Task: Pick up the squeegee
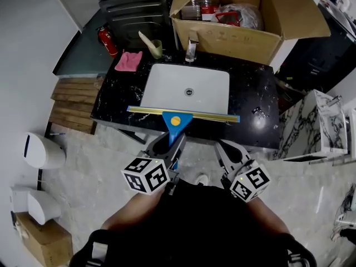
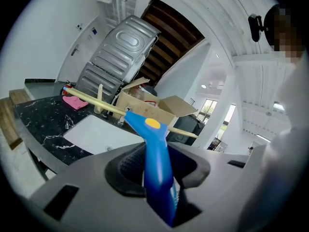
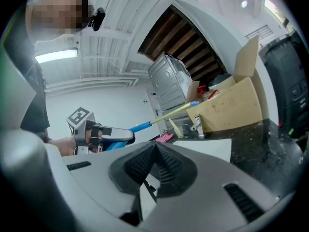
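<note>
Squeegee: off the tabletop, held in the air. Its long yellow blade runs level along the front edge, just before the sink. The blue handle points back toward the person.

Left tool: pinching the blue handle, pads on both sides of it. The left gripper view confirms the handle standing between the jaws of the tool.

Right tool: beside the left one, in front of the tabletop's front edge. Its pads are pressed together with nothing between them.

Tabletop, back edge: faucet behind the sink, cup to its left, pink cloth near the back left corner. An open box stands at the back right.
</note>
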`<state>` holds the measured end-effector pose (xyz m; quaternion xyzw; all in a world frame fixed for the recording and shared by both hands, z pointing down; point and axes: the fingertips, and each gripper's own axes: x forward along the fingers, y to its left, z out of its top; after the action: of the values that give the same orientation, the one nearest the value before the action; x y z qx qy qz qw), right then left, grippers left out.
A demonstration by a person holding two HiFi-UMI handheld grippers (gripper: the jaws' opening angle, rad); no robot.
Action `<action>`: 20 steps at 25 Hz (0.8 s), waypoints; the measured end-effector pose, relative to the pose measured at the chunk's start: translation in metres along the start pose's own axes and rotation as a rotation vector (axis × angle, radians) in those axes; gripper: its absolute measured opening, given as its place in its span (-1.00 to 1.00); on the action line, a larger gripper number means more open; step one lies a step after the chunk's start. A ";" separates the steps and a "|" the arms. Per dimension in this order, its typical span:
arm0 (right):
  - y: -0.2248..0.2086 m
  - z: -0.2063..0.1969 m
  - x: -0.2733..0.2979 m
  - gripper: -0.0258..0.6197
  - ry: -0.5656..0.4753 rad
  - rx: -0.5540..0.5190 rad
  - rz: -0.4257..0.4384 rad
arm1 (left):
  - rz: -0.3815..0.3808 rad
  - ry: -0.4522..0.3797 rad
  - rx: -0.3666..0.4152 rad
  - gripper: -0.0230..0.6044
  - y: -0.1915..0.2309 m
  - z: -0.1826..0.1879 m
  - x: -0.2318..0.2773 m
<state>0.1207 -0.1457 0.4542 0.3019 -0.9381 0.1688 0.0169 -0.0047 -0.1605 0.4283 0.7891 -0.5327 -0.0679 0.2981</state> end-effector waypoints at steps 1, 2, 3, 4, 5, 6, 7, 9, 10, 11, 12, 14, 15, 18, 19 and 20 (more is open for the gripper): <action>0.001 0.001 0.000 -0.90 -0.001 -0.003 0.000 | -0.003 0.001 0.001 -0.49 0.001 0.001 0.000; 0.001 0.003 0.000 -0.90 -0.004 -0.006 -0.004 | -0.006 0.002 0.004 -0.49 0.001 0.004 0.001; 0.001 0.004 0.000 -0.90 -0.009 -0.008 -0.010 | -0.012 0.000 0.007 -0.49 0.002 0.007 0.002; 0.001 0.006 0.001 -0.90 -0.015 -0.007 -0.019 | -0.019 -0.002 0.009 -0.49 0.003 0.011 0.004; 0.001 0.007 0.004 -0.90 -0.022 -0.004 -0.029 | -0.029 -0.002 0.010 -0.49 0.003 0.015 0.005; 0.001 0.008 0.008 -0.90 -0.028 -0.001 -0.039 | -0.040 0.000 0.013 -0.49 0.004 0.020 0.006; 0.002 0.009 0.013 -0.90 -0.034 0.003 -0.049 | -0.052 0.006 0.019 -0.49 0.004 0.024 0.007; 0.006 0.010 0.023 -0.90 -0.047 0.012 -0.068 | -0.075 0.024 0.035 -0.49 0.006 0.030 0.005; 0.008 0.012 0.028 -0.90 -0.054 0.014 -0.076 | -0.083 0.030 0.044 -0.49 0.008 0.034 0.002; 0.010 0.013 0.034 -0.90 -0.060 0.013 -0.084 | -0.089 0.032 0.050 -0.49 0.012 0.038 0.001; 0.011 0.014 0.039 -0.90 -0.065 0.011 -0.092 | -0.093 0.034 0.051 -0.49 0.018 0.042 -0.001; 0.014 0.013 0.049 -0.90 -0.070 0.015 -0.111 | -0.094 0.041 0.043 -0.49 0.031 0.046 -0.002; 0.015 0.012 0.053 -0.90 -0.071 0.021 -0.122 | -0.093 0.049 0.037 -0.49 0.038 0.047 -0.003; 0.019 0.007 0.062 -0.90 -0.071 0.039 -0.154 | -0.099 0.067 0.032 -0.49 0.054 0.051 -0.004; 0.019 0.006 0.065 -0.90 -0.069 0.041 -0.164 | -0.104 0.069 0.033 -0.49 0.057 0.054 -0.003; 0.020 0.006 0.068 -0.90 -0.067 0.041 -0.173 | -0.109 0.070 0.035 -0.49 0.061 0.056 -0.003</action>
<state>0.0543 -0.1707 0.4520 0.3877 -0.9049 0.1756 -0.0063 -0.0781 -0.1960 0.4149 0.8239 -0.4794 -0.0472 0.2984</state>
